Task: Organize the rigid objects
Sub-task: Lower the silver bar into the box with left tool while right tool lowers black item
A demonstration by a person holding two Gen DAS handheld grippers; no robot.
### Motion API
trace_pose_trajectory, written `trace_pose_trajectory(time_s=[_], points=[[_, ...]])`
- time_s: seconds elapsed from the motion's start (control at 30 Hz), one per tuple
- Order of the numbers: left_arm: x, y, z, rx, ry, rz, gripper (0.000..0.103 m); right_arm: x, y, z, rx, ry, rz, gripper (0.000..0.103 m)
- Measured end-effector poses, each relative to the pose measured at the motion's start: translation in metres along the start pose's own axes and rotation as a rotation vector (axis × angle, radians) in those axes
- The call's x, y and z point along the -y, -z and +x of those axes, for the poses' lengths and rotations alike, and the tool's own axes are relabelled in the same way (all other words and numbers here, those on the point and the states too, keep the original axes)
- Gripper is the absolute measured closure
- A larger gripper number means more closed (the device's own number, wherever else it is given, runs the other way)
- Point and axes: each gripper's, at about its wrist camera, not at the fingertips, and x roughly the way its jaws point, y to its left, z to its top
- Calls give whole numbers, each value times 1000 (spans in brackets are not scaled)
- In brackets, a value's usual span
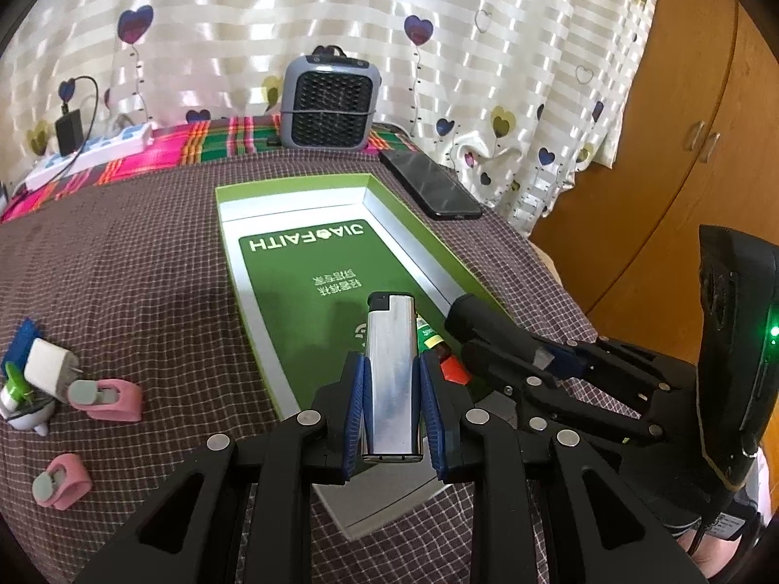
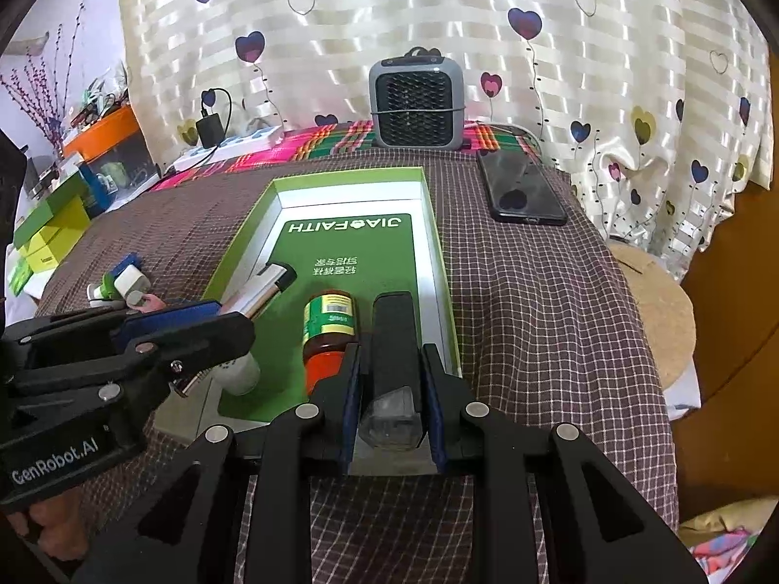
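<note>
So your left gripper (image 1: 392, 389) is clamped on the silver lighter (image 1: 393, 365), right gripper (image 2: 392, 389) pinching a black flashlight (image 2: 393, 350), both over the green box (image 1: 292, 321) beside the little bottle (image 2: 330, 336).

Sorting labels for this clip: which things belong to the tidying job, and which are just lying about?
Job:
- green box
- silver lighter in left tongs
- black stick in right tongs
- small bottle in box

Lying about:
- phone
- grey fan
- power strip
</note>
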Motion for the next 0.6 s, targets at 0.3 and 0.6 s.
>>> trace_pose_trajectory(time_s=[0.3,0.6], points=[[-5,-4,14,-26,-9,-36,81,-2,-3,13,-21,-15,-22,78],[-6,-7,20,-35,-18,-61,81,-6,0,10,-5,-11,-50,72]])
